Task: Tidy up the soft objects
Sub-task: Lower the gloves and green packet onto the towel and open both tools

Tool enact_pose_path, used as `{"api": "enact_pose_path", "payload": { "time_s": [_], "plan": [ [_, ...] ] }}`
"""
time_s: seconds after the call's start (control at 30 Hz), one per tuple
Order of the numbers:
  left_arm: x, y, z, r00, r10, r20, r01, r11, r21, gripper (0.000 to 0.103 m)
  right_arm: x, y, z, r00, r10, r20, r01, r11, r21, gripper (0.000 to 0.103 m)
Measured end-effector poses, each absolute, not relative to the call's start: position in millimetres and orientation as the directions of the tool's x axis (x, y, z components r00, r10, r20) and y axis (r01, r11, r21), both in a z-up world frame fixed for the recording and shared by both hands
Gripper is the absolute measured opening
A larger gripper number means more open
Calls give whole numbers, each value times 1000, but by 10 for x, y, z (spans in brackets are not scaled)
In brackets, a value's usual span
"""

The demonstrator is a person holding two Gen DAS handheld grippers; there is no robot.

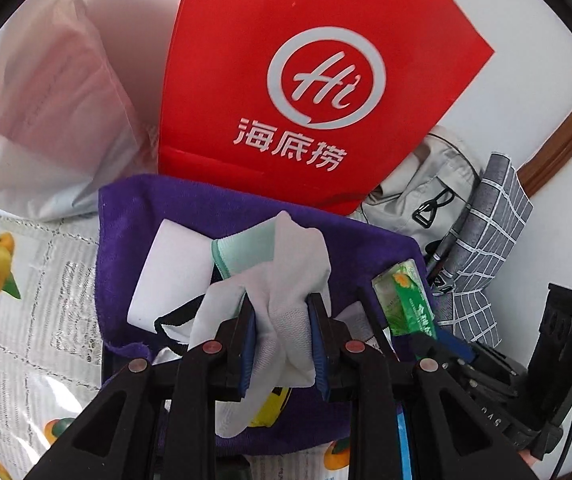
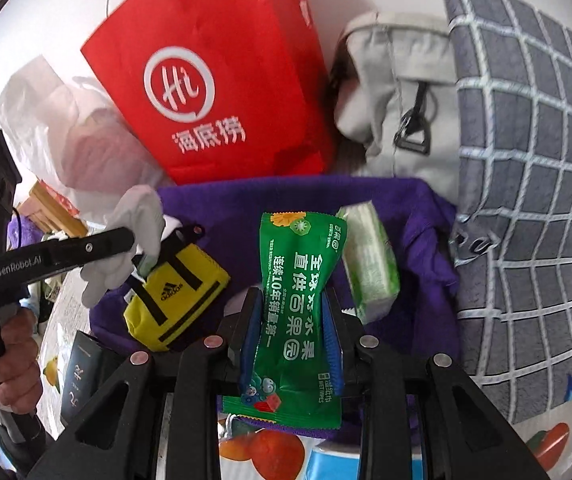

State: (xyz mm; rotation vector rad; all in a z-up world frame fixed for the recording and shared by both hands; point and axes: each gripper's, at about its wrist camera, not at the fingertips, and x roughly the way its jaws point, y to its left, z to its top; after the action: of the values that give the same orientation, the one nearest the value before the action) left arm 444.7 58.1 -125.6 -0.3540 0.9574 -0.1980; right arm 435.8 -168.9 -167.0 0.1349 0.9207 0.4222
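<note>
White glove (image 1: 286, 280): pinched between left gripper (image 1: 282, 344) fingers. Green wet-wipes packet (image 2: 298, 320): clamped between right gripper (image 2: 294, 340) fingers, above purple towel (image 2: 406, 216).

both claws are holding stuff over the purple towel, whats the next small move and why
Probably lower the left claw and set the white glove on the purple towel: it hangs pinched above it, beside the yellow adidas pouch.

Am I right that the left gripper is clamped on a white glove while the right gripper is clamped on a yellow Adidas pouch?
Not quite. The right gripper is clamped on the green wet-wipes packet, as the right wrist view shows; the yellow pouch lies loose on the purple cloth. The left gripper does clamp the white glove.
</note>
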Motion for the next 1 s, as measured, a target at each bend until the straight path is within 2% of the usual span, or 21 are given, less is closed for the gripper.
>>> {"api": "enact_pose_path", "payload": {
  "time_s": [0.23,0.3,0.37,0.4,0.43,0.47,0.8,0.93,1.0],
  "plan": [
    [4481,523,-1327,556,-362,-748,34,909,-414,25,4383,-1644,-1745,525,411,-745,-299,909,291,33],
    [4487,507,-1338,552,-376,-744,40,904,-427,34,4383,-1659,-1740,529,413,-742,-293,909,297,34],
    [4483,494,-1330,553,-378,-743,45,904,-426,39,4394,-1698,-1742,529,421,-737,-289,906,310,43],
    [4485,488,-1323,550,-377,-745,43,904,-425,52,4394,-1708,-1737,530,425,-734,-289,904,315,47],
    [4491,483,-1319,546,-375,-749,40,905,-424,59,4392,-1714,-1726,531,428,-731,-288,903,319,52],
    [4490,482,-1311,548,-373,-749,39,905,-423,66,4388,-1723,-1712,533,432,-728,-289,901,323,54],
    [4315,494,-1057,578,-316,-752,27,929,-370,68,4267,-1748,-1482,581,383,-719,-274,923,271,56],
    [4120,417,-898,602,-237,-762,20,959,-283,68,4096,-1763,-1288,611,325,-722,-249,945,214,68],
    [3971,367,-826,603,-215,-768,22,967,-253,69,3989,-1782,-1203,619,309,-722,-251,949,192,68]
  ]
}}
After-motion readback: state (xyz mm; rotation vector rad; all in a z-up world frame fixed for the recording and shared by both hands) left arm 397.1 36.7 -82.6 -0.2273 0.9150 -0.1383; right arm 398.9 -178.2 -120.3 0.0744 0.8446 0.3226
